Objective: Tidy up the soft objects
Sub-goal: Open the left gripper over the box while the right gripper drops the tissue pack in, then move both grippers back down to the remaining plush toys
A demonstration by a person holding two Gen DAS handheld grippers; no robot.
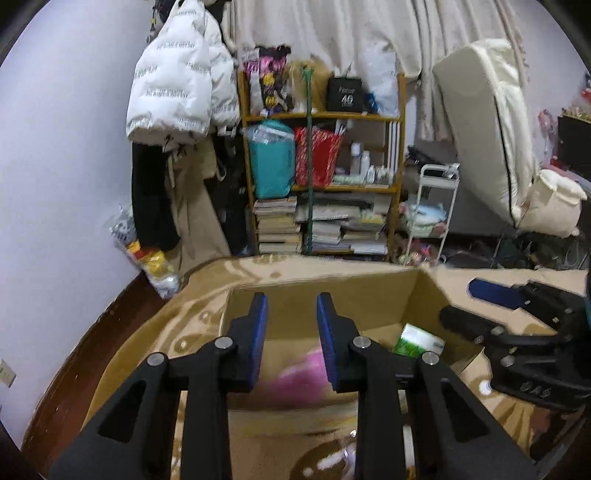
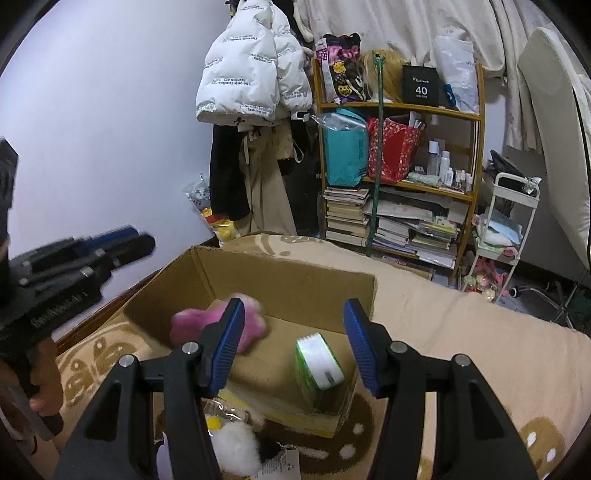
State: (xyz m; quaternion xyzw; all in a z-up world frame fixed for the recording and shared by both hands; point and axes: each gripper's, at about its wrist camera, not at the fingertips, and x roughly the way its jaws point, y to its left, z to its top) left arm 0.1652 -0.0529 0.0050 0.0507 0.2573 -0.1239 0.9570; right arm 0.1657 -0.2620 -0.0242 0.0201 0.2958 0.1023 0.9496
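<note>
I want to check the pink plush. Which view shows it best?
The right wrist view: the pink plush lies sharp inside the box. The left wrist view shows only a pink blur between its fingers.

A plain pale wall (image 2: 92, 110) fills the left of the frame, with a dark wooden baseboard (image 1: 74, 354) along its foot and a white puffer jacket (image 2: 240, 74) hanging over darker coats near the top centre. Right of it stands a wooden shelf unit (image 2: 402, 107) crammed with bags, bottles and stacked books (image 2: 347, 218), backed by cream curtains (image 1: 332, 33). At the right edge sit a small white trolley (image 2: 506, 221) and a cream upholstered chair (image 1: 491, 129), while a beige patterned blanket (image 2: 461, 325) covers the foreground.
</note>
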